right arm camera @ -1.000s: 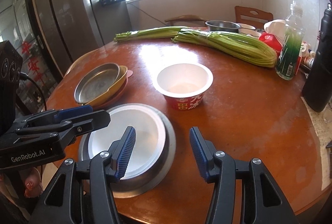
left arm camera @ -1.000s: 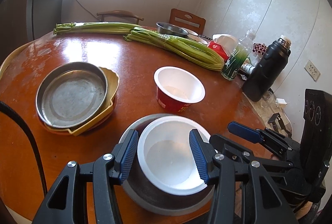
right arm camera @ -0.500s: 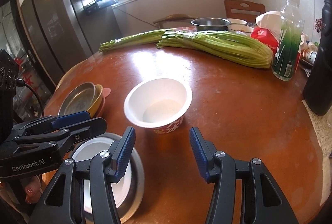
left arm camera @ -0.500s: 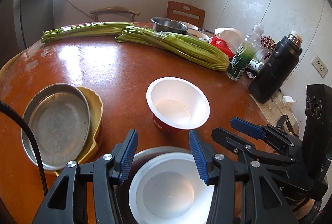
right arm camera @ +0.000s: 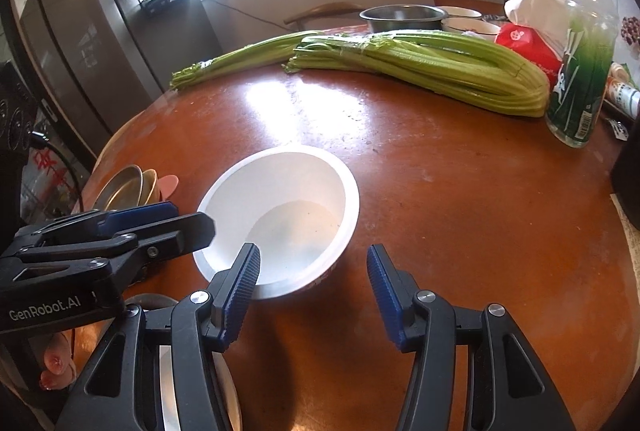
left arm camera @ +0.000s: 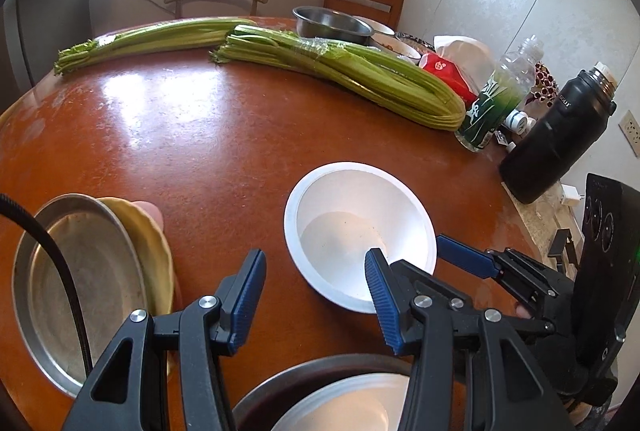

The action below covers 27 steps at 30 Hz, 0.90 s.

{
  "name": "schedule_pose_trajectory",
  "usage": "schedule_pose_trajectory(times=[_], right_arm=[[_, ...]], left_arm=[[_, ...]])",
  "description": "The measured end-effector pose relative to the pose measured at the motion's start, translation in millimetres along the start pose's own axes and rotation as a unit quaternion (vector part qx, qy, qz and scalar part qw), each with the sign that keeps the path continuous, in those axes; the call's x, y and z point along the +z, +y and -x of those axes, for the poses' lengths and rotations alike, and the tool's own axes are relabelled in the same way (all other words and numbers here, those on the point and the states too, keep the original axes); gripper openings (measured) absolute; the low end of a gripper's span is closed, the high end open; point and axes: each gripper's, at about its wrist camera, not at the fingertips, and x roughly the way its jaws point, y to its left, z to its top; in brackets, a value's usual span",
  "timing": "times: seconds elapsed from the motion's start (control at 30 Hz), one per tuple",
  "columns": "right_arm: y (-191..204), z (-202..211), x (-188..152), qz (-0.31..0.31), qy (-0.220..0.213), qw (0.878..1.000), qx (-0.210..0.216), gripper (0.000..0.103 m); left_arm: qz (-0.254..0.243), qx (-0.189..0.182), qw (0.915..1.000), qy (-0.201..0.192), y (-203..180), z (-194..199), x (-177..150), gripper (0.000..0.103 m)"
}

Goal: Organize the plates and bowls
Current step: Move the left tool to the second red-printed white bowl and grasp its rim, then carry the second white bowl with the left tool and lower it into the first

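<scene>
Both grippers have travelled forward across the round brown table (left arm camera: 208,135) since 1 second ago. Back then the left gripper (left arm camera: 316,295) hung over the white bowl (left arm camera: 344,407) nested in the grey metal dish (left arm camera: 280,391) at the near edge; now that pair has slid to the very bottom of its view, and the blue pads (left arm camera: 250,295) stand apart over bare tabletop, empty, with the right-hand pad overlapping the near rim of the white paper bowl (left arm camera: 352,227). Whether it touches that rim I cannot tell

The right gripper (right arm camera: 312,291) has closed in on the same paper bowl, which sat well ahead of it before. Its jaws are opening, nothing gripped; the left finger (right arm camera: 240,291) lies over the bowl's near rim, the other over the table to the right. The paper bowl stands upright in the middle of the table, unmoved

The stack of 1 metal pan (left arm camera: 76,283) on 1 yellow dish (left arm camera: 152,251) stays at the left, now drawn nearer the left edge of the left camera's view. The 2 celery bunches (left arm camera: 344,75), the green bottle (left arm camera: 492,107) and the black flask (left arm camera: 556,139) keep their places on the far side
</scene>
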Motion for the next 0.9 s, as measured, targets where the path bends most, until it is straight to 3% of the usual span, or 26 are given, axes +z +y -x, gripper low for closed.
schedule_pose_trajectory(times=[0.3,0.73,0.9], right_arm=[[9.3,-6.0,0.7,0.022,0.002,1.0,0.007,0.057],[10.0,-8.4,2.4,0.029,-0.003,1.0,0.002,0.055],[9.1,-12.6,1.3,0.022,0.007,1.0,0.012,0.055]], left_arm=[[0.01,-0.016,0.9991,0.038,6.1,-29.2,9.7,0.05],[0.022,-0.041,0.998,0.044,12.3,-33.7,12.1,0.047],[0.049,-0.054,0.9954,0.063,20.9,-42.8,11.1,0.047]])
